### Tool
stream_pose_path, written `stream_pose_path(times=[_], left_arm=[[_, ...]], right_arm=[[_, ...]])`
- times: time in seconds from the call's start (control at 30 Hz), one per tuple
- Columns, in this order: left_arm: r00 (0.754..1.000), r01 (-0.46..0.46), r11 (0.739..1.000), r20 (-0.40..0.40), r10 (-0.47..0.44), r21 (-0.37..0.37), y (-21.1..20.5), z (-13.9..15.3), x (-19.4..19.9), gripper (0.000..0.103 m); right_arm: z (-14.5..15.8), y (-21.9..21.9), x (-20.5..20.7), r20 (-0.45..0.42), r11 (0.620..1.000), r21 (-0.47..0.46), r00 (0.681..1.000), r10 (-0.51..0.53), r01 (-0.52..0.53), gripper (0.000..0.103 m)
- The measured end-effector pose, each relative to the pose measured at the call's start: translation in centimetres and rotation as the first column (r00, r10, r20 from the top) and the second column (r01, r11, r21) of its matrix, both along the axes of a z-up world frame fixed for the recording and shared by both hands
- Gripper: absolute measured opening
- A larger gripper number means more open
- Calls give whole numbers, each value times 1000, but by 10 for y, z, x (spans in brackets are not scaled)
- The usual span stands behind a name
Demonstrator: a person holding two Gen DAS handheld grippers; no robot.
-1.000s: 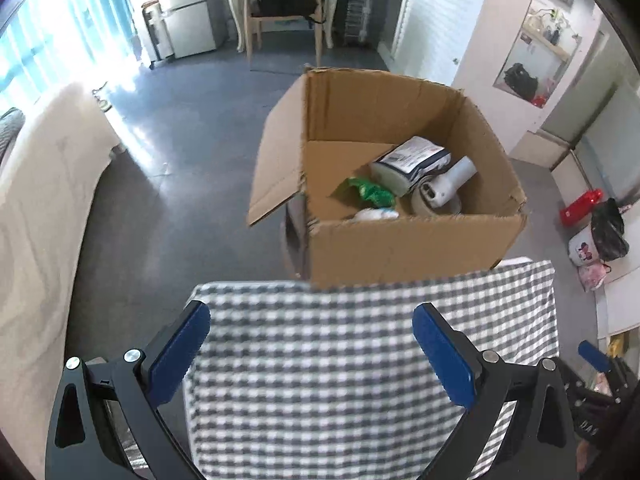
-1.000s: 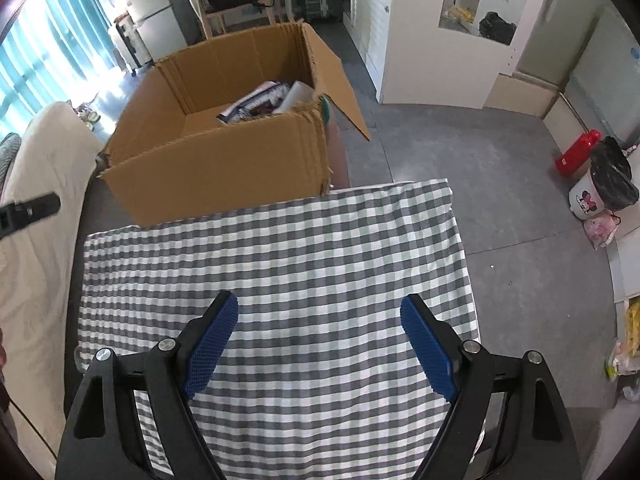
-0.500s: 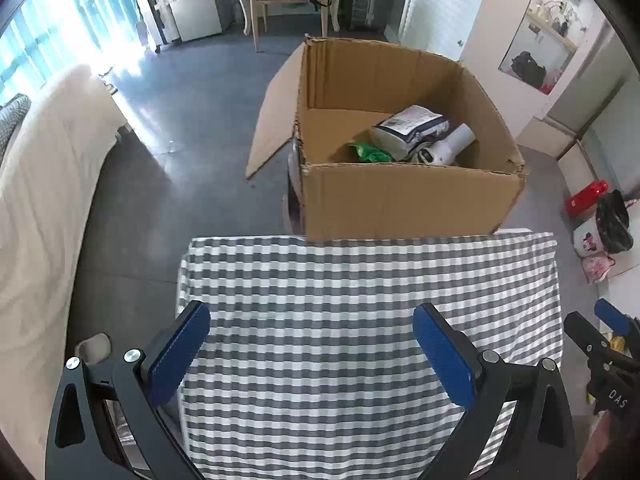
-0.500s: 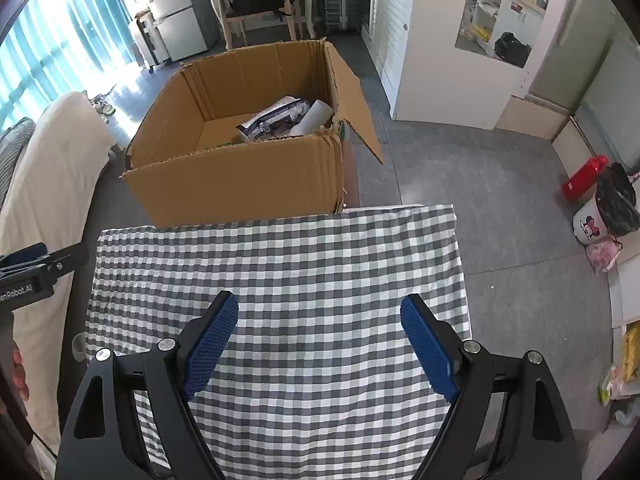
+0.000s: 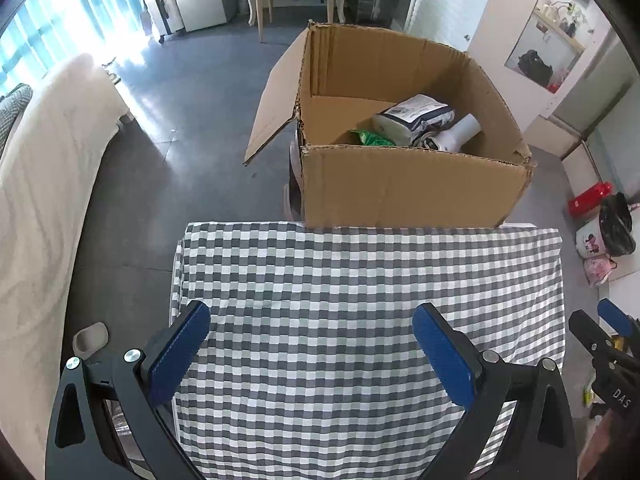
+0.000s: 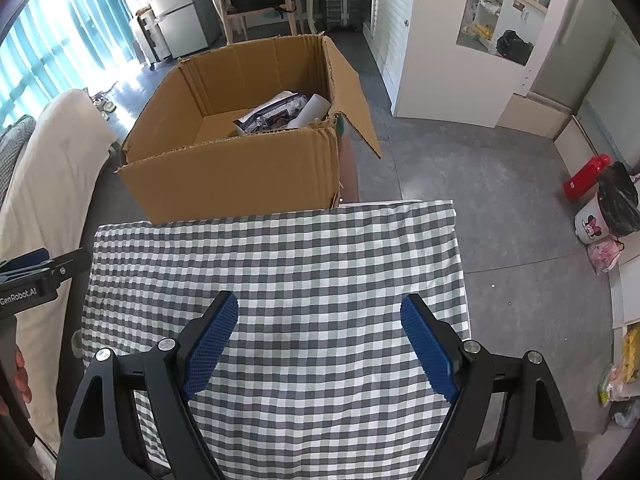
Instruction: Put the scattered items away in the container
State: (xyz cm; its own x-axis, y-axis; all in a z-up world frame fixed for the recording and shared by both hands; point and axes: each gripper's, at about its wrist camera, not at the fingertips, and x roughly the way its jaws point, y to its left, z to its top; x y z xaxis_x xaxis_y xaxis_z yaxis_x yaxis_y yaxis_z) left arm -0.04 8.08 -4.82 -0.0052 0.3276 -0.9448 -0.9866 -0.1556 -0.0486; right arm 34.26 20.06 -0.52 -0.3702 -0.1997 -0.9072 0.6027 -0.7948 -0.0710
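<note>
the left gripper [image 5: 311, 346] hangs over the near part of a table covered with a grey-and-white checked cloth [image 5: 360, 280], its blue pads [image 5: 178, 350] spread wide apart with nothing between them but bare cloth. the right gripper [image 6: 319, 342] hangs over the same cloth, also gaping wide and holding nothing; its tip shows at the right edge of the left wrist view, and the left one's tip shows at the left edge of the right wrist view, with part of a hand [image 6: 22, 376] below it.

the cardboard box [image 5: 408, 188] stands just past the far edge of the table, open at the top, one flap [image 5: 276, 100] hanging outward on its left side in the left wrist view. inside it, towards the right rear corner, lie a white and dark-blue pouch [image 5: 416, 116], a white cylindrical item [image 5: 456, 132] beside it, and a green packet [image 5: 374, 138] close to the near wall. no loose item lies on the visible cloth.

on the grey floor to the right of the table stand a red bottle [image 6: 586, 176] and a white bin with a black bag [image 6: 608, 208]. a cream-covered sofa [image 5: 44, 184] runs along the left.
</note>
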Motion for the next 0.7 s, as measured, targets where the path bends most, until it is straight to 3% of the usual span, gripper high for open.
stream_pose_path(times=[0.43, 0.7], left_arm=[[997, 36, 999, -63, -37, -10, -3, -5, 15, 103], [999, 28, 1000, -25, -28, 12, -3, -4, 16, 103]], right_arm=[[-6, 4, 0, 2, 1000, 29, 1000, 11, -11, 84], [-8, 9, -2, 2, 999, 40, 1000, 9, -9, 84]])
